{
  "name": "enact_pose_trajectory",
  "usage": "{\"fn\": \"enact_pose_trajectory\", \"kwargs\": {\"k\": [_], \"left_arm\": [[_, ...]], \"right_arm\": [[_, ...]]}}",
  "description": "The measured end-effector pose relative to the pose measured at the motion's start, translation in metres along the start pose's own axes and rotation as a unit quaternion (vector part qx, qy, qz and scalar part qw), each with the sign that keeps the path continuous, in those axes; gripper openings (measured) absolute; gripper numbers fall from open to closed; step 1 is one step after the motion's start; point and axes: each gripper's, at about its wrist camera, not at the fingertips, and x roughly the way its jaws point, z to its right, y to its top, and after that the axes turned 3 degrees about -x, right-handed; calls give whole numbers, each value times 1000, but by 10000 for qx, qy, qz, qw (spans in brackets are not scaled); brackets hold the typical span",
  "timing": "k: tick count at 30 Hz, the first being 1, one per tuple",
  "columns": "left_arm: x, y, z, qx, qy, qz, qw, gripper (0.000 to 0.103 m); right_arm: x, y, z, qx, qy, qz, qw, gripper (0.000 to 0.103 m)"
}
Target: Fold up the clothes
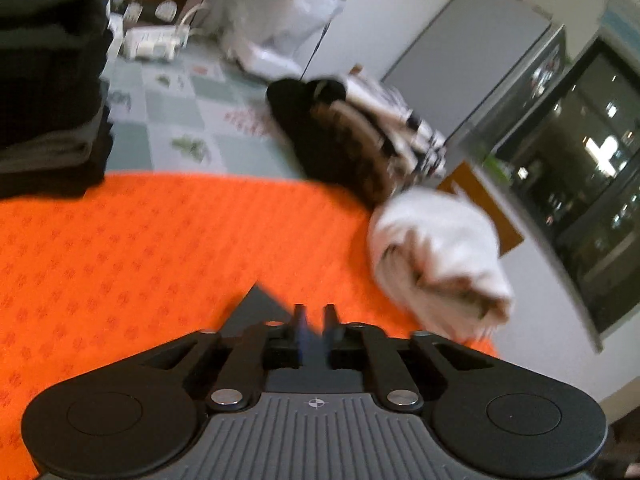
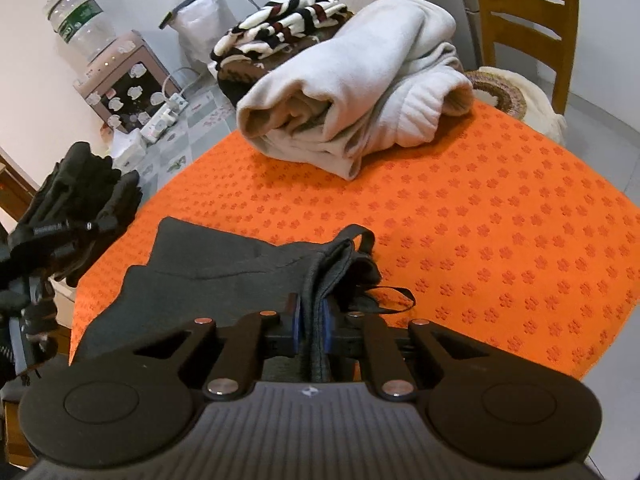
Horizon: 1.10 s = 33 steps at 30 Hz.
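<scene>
A dark grey garment lies on the orange mat at the near left. My right gripper is shut on its bunched edge, with a thin strap looping out beside the fingers. In the left wrist view, my left gripper has its fingers close together around a grey corner of the garment; the view is blurred. A folded white sweatshirt sits at the far side of the mat and also shows in the left wrist view. Striped and dark clothes lie behind it.
A stack of dark folded clothes stands at the left of the mat. A black bundle sits at the mat's left edge. A wooden chair stands at the far right. A power strip and a water dispenser are at the back left.
</scene>
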Motion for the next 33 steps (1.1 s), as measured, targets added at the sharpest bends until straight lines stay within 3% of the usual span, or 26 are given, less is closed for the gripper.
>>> {"fn": "enact_pose_trajectory", "kwargs": {"k": [3,5,14,16,17,18,23,26,33], "left_arm": [[0,-6,-8,133,188,-234,9995,46],[-1,-12,-12,214,311,-373,9986,51],[15,-30,-22,215,411,-839,9954,53],[13,-31,-21,142,224,-745,9969,37],[10,-31,-18,178,139,-645,9977,15],[5,-30,-14,255,59,-515,9983,13],[-18,-9,20,790,-200,146,9966,10],[-13,13,38,1072,-248,331,9934,11],[62,12,24,1434,460,-449,9876,13]], "right_arm": [[2,0,0,32,-56,-46,10000,19],[3,0,0,27,-113,-62,9999,22],[6,2,-10,-222,-388,51,9990,27],[8,0,-10,-287,-417,39,9987,26],[9,0,-10,-331,-430,-5,9985,22],[9,-1,-10,-355,-413,-39,9985,12],[-4,6,-14,-288,-236,141,9992,9],[-7,13,-13,-285,-337,320,9985,9],[22,13,8,-148,-697,58,9974,14]]}}
